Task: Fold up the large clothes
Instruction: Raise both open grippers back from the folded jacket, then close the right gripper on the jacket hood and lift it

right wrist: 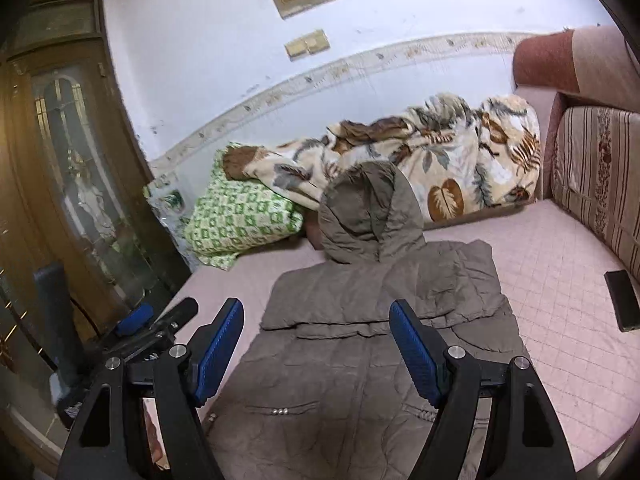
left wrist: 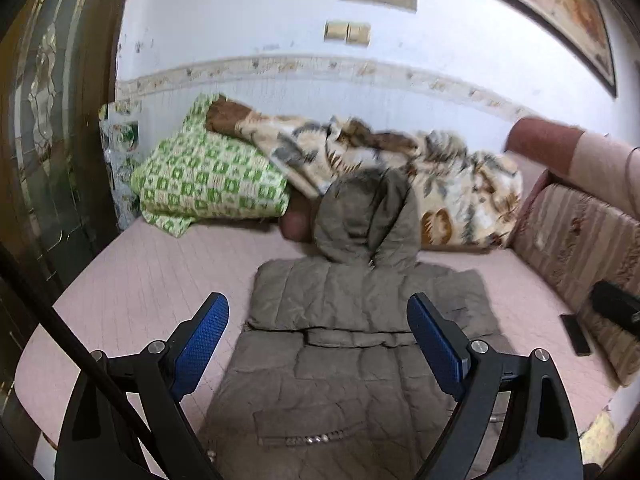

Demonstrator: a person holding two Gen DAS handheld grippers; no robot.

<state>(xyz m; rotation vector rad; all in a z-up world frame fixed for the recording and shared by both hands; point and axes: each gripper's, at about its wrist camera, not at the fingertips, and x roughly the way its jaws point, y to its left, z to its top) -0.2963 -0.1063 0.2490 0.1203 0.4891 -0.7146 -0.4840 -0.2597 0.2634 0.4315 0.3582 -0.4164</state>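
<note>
A grey-brown quilted hooded coat [left wrist: 360,320] [right wrist: 376,328] lies flat on the pink bed cover [left wrist: 148,280] [right wrist: 552,280], sleeves folded in over the body, hood [left wrist: 368,216] [right wrist: 368,216] pointing toward the wall. My left gripper [left wrist: 318,308] hovers above the coat's middle, jaws wide apart, nothing between the blue pads [left wrist: 200,344]. My right gripper [right wrist: 316,314] also hangs above the coat, open and empty, blue pads [right wrist: 416,352] apart. The left gripper [right wrist: 160,320] shows at the left edge of the right wrist view.
A green checked pillow [left wrist: 208,184] [right wrist: 244,220] and a leaf-print blanket [left wrist: 440,176] [right wrist: 440,152] lie along the wall. A striped cushion [left wrist: 580,248] [right wrist: 600,168] lines the right side, with a dark phone [right wrist: 622,300] beside it. A wooden glass door [right wrist: 72,152] stands left.
</note>
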